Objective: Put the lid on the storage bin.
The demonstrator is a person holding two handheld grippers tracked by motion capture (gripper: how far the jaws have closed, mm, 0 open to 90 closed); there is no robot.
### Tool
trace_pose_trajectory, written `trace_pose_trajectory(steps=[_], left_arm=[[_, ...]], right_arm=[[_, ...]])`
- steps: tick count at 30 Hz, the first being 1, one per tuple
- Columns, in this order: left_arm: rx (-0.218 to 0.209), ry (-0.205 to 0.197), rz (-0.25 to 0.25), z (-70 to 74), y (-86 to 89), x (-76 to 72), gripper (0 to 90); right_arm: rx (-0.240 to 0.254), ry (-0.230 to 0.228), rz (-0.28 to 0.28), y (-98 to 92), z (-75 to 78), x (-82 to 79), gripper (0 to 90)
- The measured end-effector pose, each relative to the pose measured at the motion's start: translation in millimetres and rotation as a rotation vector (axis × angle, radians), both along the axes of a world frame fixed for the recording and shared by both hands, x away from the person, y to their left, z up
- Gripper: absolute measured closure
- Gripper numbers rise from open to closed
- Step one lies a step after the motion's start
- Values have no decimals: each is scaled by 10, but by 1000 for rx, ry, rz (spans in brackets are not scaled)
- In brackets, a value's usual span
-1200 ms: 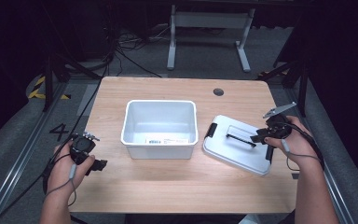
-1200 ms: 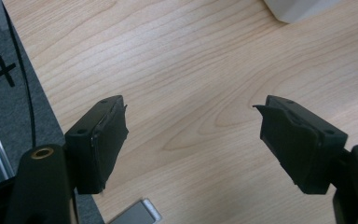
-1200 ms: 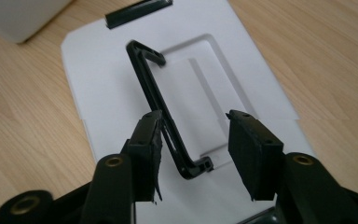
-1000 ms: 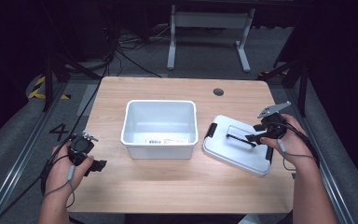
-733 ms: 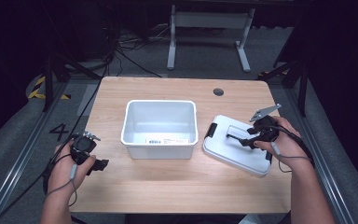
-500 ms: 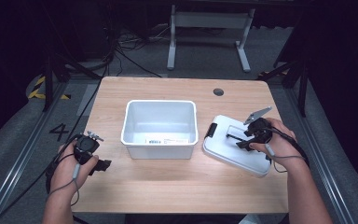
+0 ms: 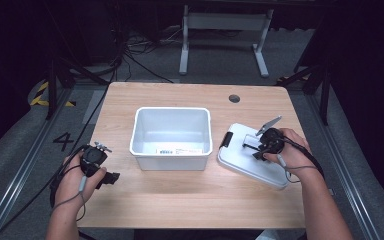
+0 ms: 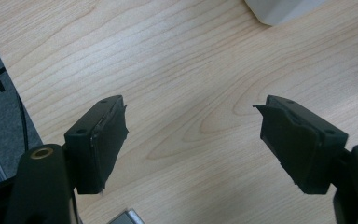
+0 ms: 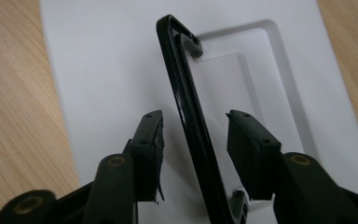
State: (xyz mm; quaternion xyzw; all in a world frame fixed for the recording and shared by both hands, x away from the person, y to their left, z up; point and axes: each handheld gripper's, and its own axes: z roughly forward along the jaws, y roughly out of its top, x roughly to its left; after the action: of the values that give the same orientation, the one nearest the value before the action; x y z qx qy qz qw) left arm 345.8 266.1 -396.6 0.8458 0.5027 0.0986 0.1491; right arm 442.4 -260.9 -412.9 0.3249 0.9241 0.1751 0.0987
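Note:
A white bin [image 7: 171,137] stands open in the middle of the wooden table [image 7: 190,200]. To its right lies the white lid [image 7: 250,157] with a black handle [image 9: 191,116] raised on edge. My right gripper [image 7: 254,146] sits over the lid, open, its two jaws on either side of the handle [image 7: 247,146] with a gap on each side. At the table's left front, my left gripper [image 7: 111,178] rests low over bare wood, jaws wide apart with nothing between them; its own view shows open wood grain and a corner of the bin [image 8: 284,8].
A round cable hole [image 7: 234,98] marks the table's far right. A black clip [image 7: 226,139] sits on the lid's near-left edge. Cables trail off the table's left edge to the floor. Bare wood stretches across the front of the table.
My right gripper has moved left over the lid and come down around the black handle. The left gripper has barely shifted.

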Motion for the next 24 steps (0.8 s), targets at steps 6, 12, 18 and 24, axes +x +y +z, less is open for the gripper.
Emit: trace_pose_trajectory(steps=[6,12,18,24], left_arm=[[-1,4,-3,-4,-9,4,234],[-14,1,1,17,32,-29,229],[-25,-17,3,51,46,-42,229],[-26,-11,-9,44,30,-28,229]], right_arm=[[-55,-17,51,9,4,55,787],[-113,-12,161,-11,81,172,834],[-98,-13,168,-79,208,166,838],[-56,-22,144,-139,432,113,838]])
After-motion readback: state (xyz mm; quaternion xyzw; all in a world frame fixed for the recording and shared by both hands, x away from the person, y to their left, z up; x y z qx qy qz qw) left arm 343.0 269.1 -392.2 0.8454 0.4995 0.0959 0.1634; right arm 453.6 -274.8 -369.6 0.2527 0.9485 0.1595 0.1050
